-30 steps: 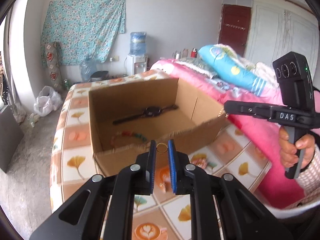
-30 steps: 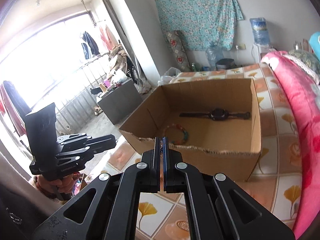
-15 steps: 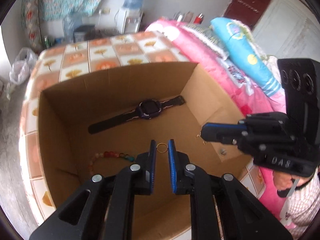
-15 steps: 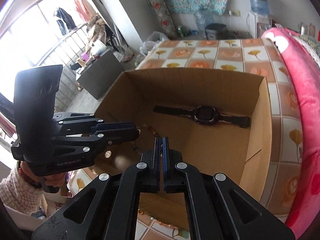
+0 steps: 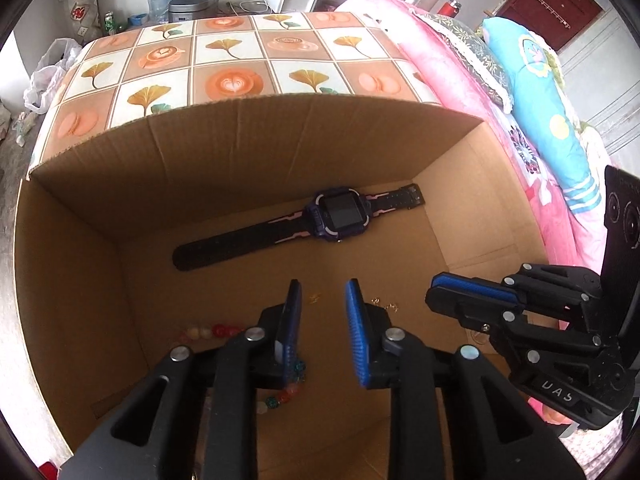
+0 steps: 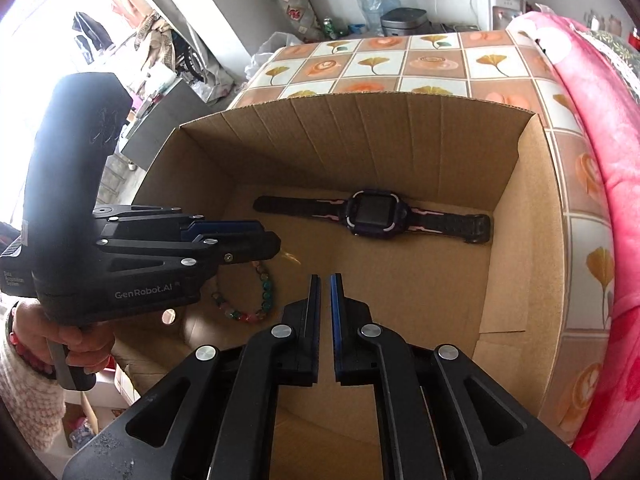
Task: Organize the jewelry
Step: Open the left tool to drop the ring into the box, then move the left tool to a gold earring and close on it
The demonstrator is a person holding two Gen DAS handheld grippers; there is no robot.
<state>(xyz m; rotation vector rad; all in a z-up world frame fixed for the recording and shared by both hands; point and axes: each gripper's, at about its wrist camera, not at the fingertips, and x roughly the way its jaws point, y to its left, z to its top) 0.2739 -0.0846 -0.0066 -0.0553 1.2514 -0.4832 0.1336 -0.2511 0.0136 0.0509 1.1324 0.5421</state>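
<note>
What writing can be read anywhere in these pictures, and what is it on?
"GenRobot.AI": side of the left tongs, seen from the right wrist view.
"UAS", as it reads there, upside down: body of the right tongs.
Small print at the left tongs' far left edge: too small to read.
Smartwatch screen: dark, no text.

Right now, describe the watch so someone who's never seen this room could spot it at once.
Find the open cardboard box on the tiled tabletop. On its floor near the far wall lies the watch, strap stretched flat. It is dark with a square screen, unlike the colourful bead bracelet nearby.
</note>
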